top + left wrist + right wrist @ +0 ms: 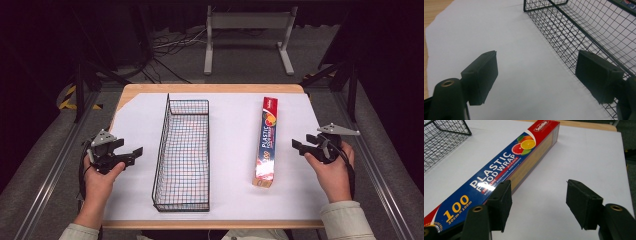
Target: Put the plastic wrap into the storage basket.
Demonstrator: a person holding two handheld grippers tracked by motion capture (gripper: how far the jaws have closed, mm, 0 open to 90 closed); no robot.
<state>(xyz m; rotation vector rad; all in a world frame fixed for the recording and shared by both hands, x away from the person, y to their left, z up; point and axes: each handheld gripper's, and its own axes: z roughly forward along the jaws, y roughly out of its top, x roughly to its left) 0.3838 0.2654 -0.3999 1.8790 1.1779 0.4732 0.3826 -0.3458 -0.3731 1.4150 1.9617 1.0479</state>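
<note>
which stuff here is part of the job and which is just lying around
Part of the job:
plastic wrap box, near the open right gripper
wire basket, empty, beside the open left gripper

Just lying about:
white sheet covering the table
metal stand on the floor beyond
cables beside it

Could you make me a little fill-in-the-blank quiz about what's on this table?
1. The wire basket holds ____.
2. The big number printed on the plastic wrap box is ____.
3. The box lies nearer the ____ gripper.
4. The jaws of the left gripper stand ____.

Missing words: nothing; 100; right; open
</note>
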